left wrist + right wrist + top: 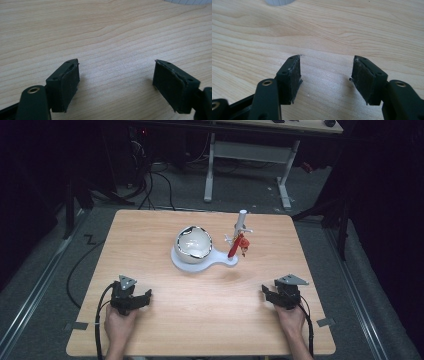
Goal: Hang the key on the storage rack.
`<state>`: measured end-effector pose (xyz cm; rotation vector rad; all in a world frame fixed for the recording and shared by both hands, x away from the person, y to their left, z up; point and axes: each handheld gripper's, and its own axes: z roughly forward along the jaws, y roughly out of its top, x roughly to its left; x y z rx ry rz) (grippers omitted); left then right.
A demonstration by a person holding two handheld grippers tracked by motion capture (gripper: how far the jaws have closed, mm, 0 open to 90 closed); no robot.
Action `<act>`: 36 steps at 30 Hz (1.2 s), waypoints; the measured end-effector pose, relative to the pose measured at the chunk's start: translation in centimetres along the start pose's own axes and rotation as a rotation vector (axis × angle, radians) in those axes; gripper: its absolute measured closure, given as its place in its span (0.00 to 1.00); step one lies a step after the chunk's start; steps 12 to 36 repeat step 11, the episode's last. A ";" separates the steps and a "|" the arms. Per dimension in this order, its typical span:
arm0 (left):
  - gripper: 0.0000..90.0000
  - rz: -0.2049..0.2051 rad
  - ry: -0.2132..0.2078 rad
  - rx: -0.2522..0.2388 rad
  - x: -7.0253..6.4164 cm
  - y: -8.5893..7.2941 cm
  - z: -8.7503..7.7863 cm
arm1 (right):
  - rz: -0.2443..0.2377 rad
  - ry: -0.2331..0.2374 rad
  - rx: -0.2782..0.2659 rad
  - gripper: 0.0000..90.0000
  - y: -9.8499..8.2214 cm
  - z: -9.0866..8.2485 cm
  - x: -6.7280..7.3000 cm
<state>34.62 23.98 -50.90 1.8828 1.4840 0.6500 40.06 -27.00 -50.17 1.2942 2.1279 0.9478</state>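
1. Near the table's (165,330) front edge, toward its left corner, the left hand (119,324) holds the left gripper (142,299) low on the wood, with its black cable looping off the table's left side.
2. In the left gripper view its two black jaws stand wide apart with bare wood grain between the pads (67,86); nothing is gripped.
3. Toward the front right corner, the right hand (291,319) holds the right gripper (267,294), its grey three-cornered plate on top and its jaws pointing inward toward the table's middle.
4. The right gripper view shows its jaws spread too (a little less widely than the left pair), the worn pads (294,81) empty, with the pale edge of the white base (279,2) at the top of the view.
5. Past the middle of the table, nearer the far edge, lies that base, a flat white piece with a rounded tab to its right.
6. A white bowl (194,243) with a dark rim sits on the base.
7. On the tab stands a white upright post (241,224) with short pegs; a red object (235,245) hangs against it, too small to identify.
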 end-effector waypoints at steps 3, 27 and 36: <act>0.24 -0.001 0.001 0.000 0.0 0.0 0.0 | 0.000 -0.005 0.033 0.40 0.1 0.2 0.0; 0.24 -0.002 0.001 0.000 0.0 0.0 0.0 | 0.026 0.003 0.041 0.38 0.0 0.2 -0.3; 0.24 -0.002 0.001 0.000 0.0 0.0 0.0 | 0.026 0.003 0.041 0.38 0.0 0.2 -0.3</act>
